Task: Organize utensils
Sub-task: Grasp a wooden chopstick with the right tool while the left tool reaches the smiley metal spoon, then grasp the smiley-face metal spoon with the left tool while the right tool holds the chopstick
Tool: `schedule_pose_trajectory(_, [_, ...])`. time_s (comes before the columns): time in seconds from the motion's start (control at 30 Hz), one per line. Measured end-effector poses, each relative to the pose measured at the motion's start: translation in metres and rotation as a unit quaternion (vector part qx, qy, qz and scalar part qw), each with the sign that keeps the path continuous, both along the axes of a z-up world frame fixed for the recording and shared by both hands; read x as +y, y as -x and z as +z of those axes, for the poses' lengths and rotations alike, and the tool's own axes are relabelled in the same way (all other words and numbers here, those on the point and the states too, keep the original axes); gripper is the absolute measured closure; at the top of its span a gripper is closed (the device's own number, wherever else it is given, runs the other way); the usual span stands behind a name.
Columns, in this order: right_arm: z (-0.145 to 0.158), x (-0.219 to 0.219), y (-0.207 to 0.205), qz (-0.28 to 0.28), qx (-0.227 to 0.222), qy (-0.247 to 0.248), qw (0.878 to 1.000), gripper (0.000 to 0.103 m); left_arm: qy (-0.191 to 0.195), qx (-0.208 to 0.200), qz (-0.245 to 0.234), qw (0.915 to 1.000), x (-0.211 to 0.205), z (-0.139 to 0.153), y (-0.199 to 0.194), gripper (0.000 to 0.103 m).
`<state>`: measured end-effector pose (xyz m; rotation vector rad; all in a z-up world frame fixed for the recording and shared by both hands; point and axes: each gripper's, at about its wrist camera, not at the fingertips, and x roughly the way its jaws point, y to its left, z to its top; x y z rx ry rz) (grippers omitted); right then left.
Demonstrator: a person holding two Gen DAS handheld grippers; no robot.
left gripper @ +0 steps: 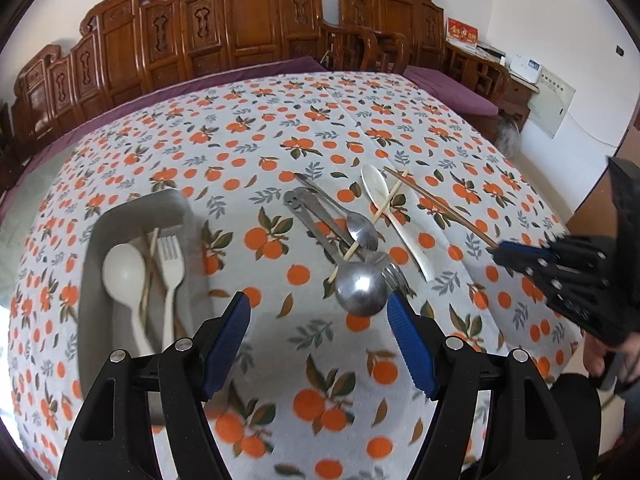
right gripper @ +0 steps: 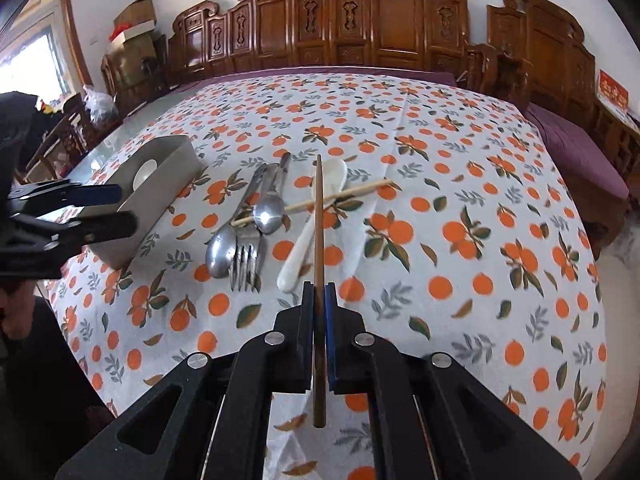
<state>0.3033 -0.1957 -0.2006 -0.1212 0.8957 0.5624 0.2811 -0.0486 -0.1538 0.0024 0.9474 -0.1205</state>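
The dark brown chopstick [right gripper: 319, 216] is pinched between the fingers of the right gripper [right gripper: 319, 300]; its far end reaches over the white spoon [right gripper: 316, 216] on the desk [right gripper: 460, 208]. Left of these lie metal spoons and a fork [right gripper: 245, 266]. The left gripper [left gripper: 318, 316] has its fingers spread, holding nothing, beside the grey tray [left gripper: 90, 248] with white utensils inside.

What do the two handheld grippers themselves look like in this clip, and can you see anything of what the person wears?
Both the left gripper and the right gripper are black plastic clamps with two long fingers, blue ribbed pads inside the tips and silver round pivot pins on the linkages. No cables show. The person's dark sleeve appears behind the right gripper.
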Motion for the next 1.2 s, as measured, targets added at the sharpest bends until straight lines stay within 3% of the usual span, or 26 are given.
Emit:
schedule_pose_trajectory(0.13, [-0.009, -0.005, -0.001, -0.002, 0.004, 0.01, 1.0, 0.097, 0.014, 0.017, 0.01, 0.9997, -0.002, -0.015, -0.022, 0.037])
schedule_pose_trajectory(0.37, [-0.017, -0.012, -0.006, -0.012, 0.017, 0.001, 1.0, 0.097, 0.035, 0.053, 0.037, 0.9973, 0.001, -0.043, -0.063, 0.05])
schedule_pose_trajectory(0.57, [-0.021, -0.014, -0.006, -0.015, 0.025, -0.006, 1.0, 0.097, 0.066, 0.081, 0.057, 0.9929, 0.006, -0.058, -0.08, 0.051])
schedule_pose_trajectory(0.73, [-0.022, -0.013, -0.006, -0.014, 0.028, -0.01, 0.999, 0.097, 0.074, 0.093, 0.067, 0.9906, 0.006, -0.063, -0.088, 0.058])
schedule_pose_trajectory(0.9, [-0.024, -0.01, -0.004, -0.009, 0.032, -0.015, 0.999, 0.097, 0.079, 0.099, 0.069, 0.9896, 0.002, -0.063, -0.09, 0.079])
schedule_pose_trajectory(1.2, [-0.02, -0.008, -0.002, -0.006, 0.029, -0.017, 0.999, 0.097, 0.073, 0.103, 0.058, 0.9903, -0.006, -0.065, -0.089, 0.092])
